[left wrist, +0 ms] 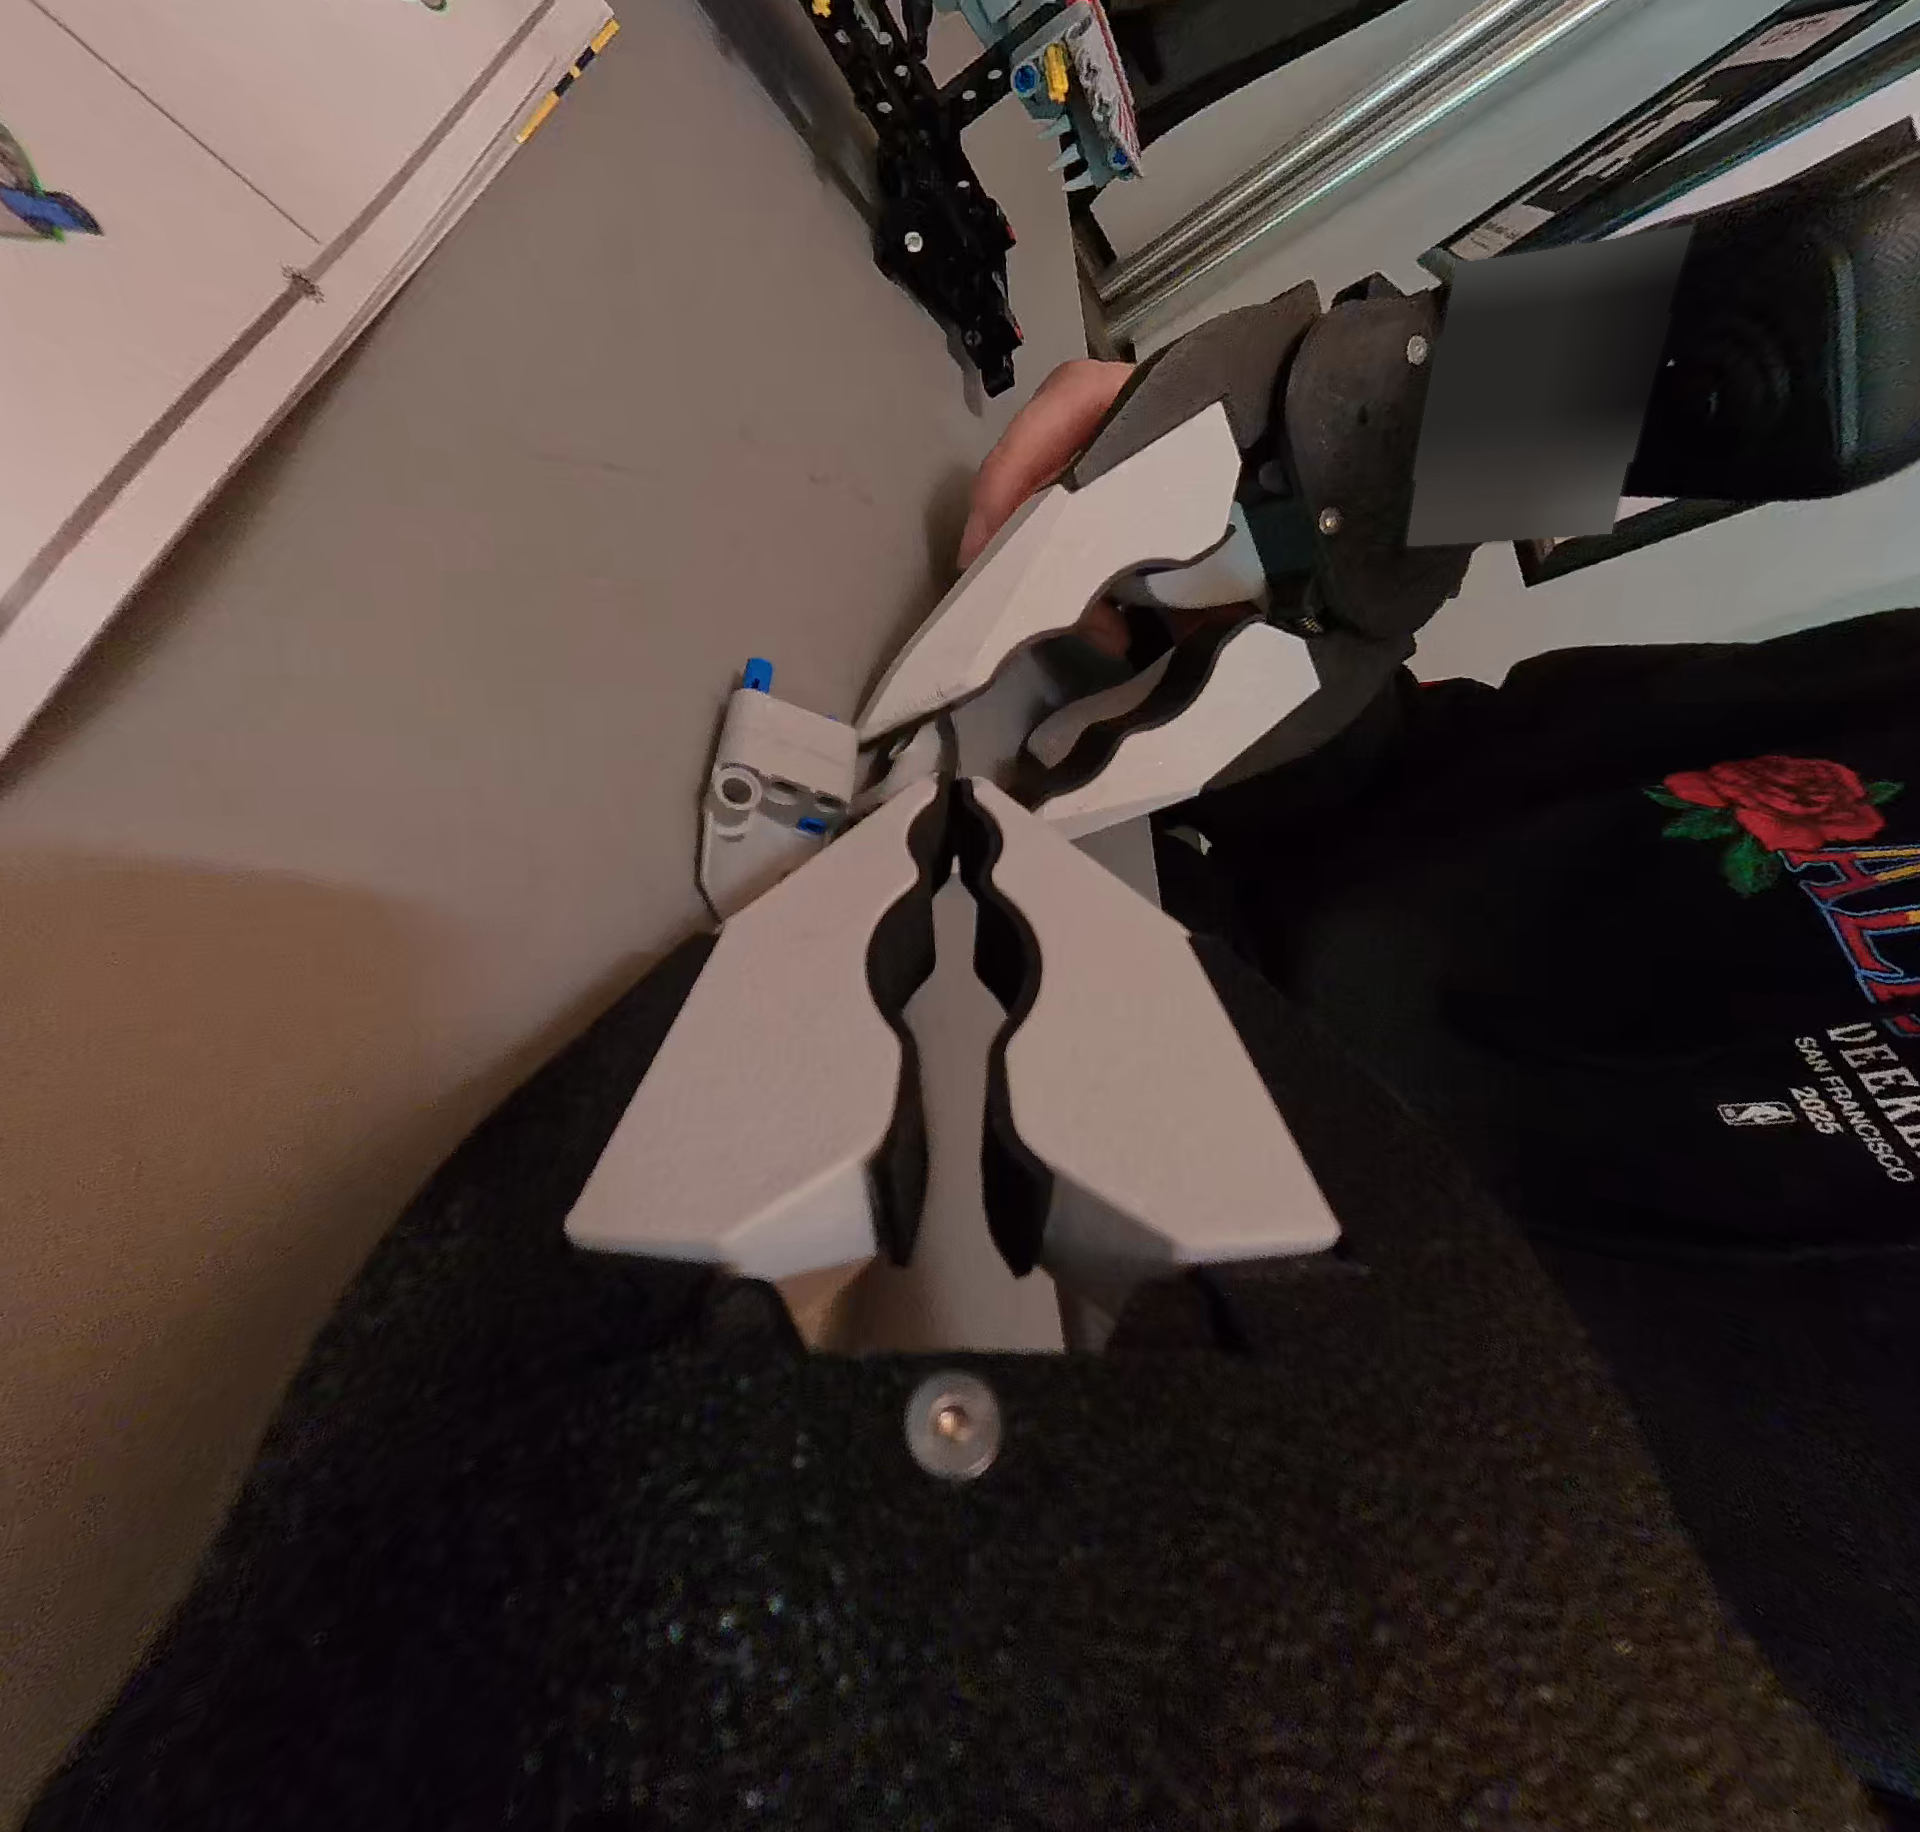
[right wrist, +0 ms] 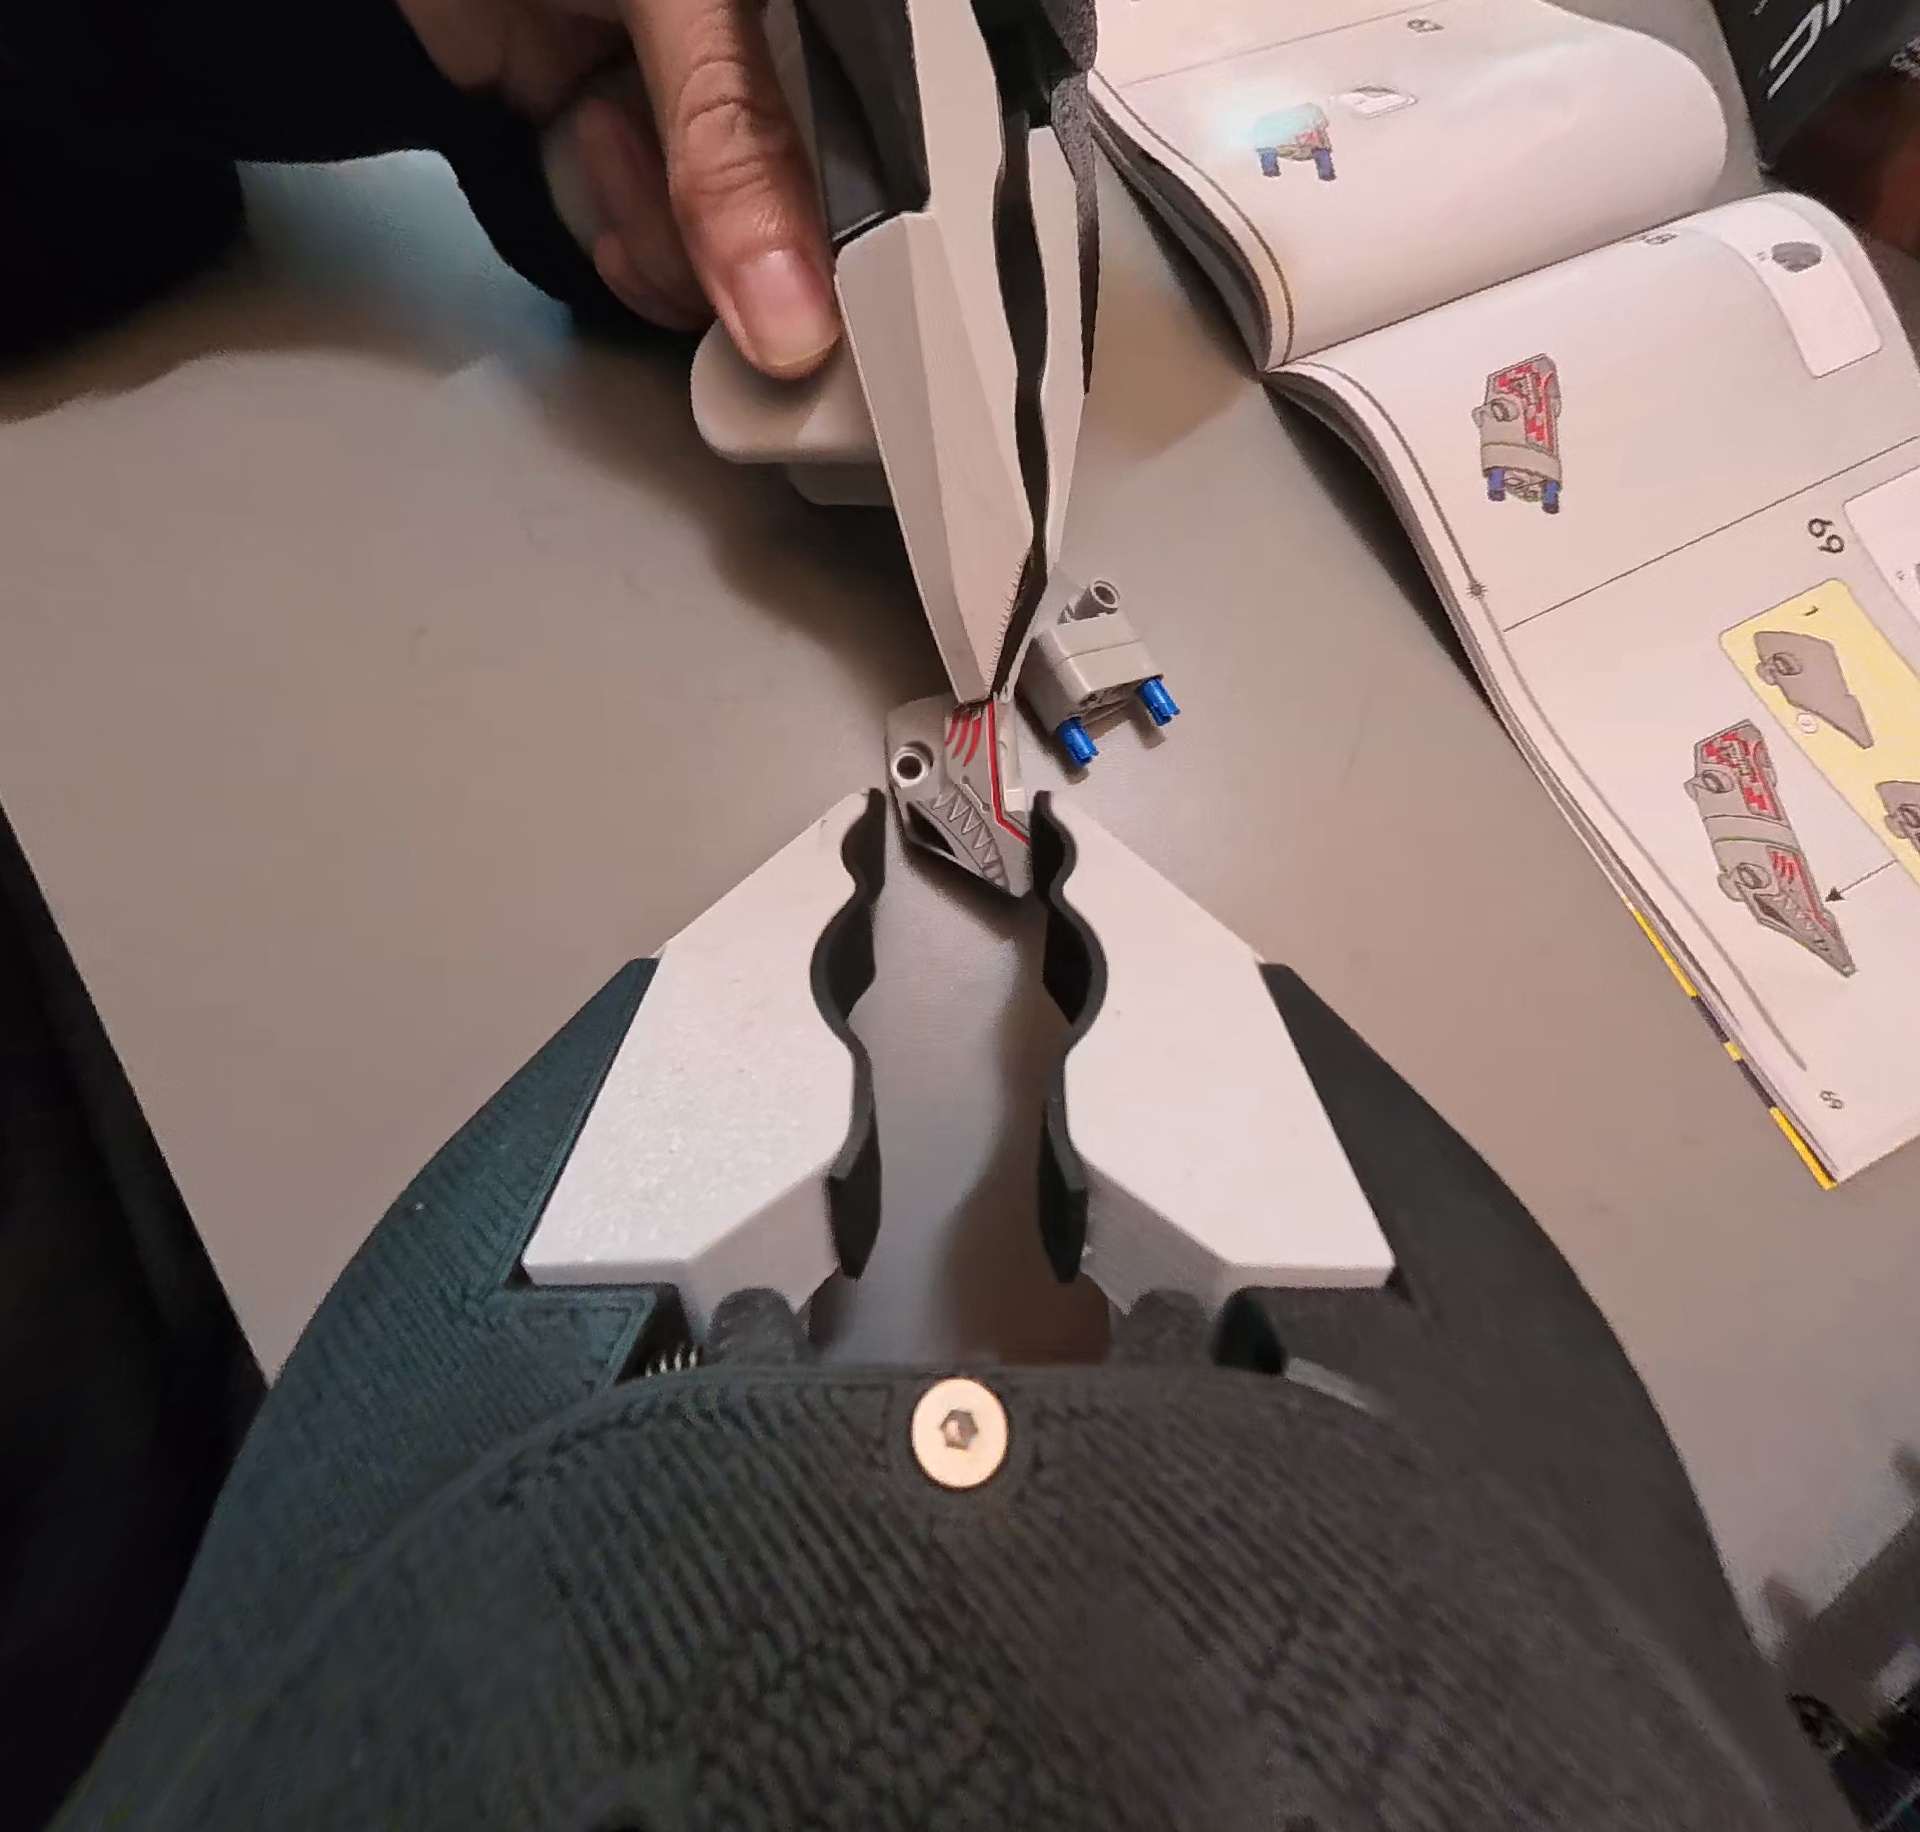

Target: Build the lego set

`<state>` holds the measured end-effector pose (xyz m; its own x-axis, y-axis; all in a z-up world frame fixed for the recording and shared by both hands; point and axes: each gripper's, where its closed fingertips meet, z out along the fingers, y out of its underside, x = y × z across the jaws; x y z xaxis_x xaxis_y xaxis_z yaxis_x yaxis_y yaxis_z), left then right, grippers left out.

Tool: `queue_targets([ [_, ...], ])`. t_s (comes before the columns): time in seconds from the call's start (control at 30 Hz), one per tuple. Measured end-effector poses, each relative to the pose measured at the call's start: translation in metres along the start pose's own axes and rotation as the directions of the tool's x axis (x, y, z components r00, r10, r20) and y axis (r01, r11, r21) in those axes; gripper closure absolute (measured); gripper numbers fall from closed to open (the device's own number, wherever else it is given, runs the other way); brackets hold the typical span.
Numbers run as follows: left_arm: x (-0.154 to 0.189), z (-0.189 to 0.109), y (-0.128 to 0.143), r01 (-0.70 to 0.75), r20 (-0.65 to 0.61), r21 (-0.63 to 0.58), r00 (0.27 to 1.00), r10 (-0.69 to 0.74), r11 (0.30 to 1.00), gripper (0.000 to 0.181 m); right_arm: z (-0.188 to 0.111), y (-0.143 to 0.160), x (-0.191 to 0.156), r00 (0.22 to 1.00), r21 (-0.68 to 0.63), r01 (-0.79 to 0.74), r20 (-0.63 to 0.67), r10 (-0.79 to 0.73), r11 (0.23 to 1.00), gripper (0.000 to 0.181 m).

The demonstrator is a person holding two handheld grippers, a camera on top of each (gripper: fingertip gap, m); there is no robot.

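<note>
While the printed panel (right wrist: 961, 811) sits pinched at both ends, we're mid-step on this sub-assembly
Left tool (right wrist: 992, 686) clamped narrow on its top edge, right tool (right wrist: 956, 826) part-closed around its lower end; grey block with blue pins (right wrist: 1101, 670) lies beside it on the surface (right wrist: 416, 639), unjoined; manual (right wrist: 1662, 639) open, chassis (left wrist: 935, 203) waits behind
</note>
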<state>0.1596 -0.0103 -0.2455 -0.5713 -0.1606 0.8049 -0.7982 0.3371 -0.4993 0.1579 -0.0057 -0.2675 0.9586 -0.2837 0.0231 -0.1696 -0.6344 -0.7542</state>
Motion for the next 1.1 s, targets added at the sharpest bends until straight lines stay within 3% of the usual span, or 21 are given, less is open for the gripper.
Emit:
queue_targets([
  [0.2, 0.001, 0.000, 0.001, -0.005, -0.003, -0.001, 1.000, 0.005, 1.000, 0.181, -0.001, -0.001, 0.001, 0.996, 0.007, 0.066, -0.067, -0.065, 0.998, 0.155],
  [0.7, 0.005, -0.011, -0.002, -0.011, -0.042, 0.047, 0.999, 0.013, 0.999, 0.181, 0.000, -0.001, 0.000, 1.000, 0.001, 0.017, -0.015, -0.017, 1.000, 0.159],
  [1.1, 0.003, -0.005, 0.001, -0.083, 0.004, 0.002, 0.997, 0.083, 0.997, 0.181, 0.000, 0.000, -0.002, 1.000, 0.000, 0.002, 0.015, -0.002, 1.000, 0.159],
])
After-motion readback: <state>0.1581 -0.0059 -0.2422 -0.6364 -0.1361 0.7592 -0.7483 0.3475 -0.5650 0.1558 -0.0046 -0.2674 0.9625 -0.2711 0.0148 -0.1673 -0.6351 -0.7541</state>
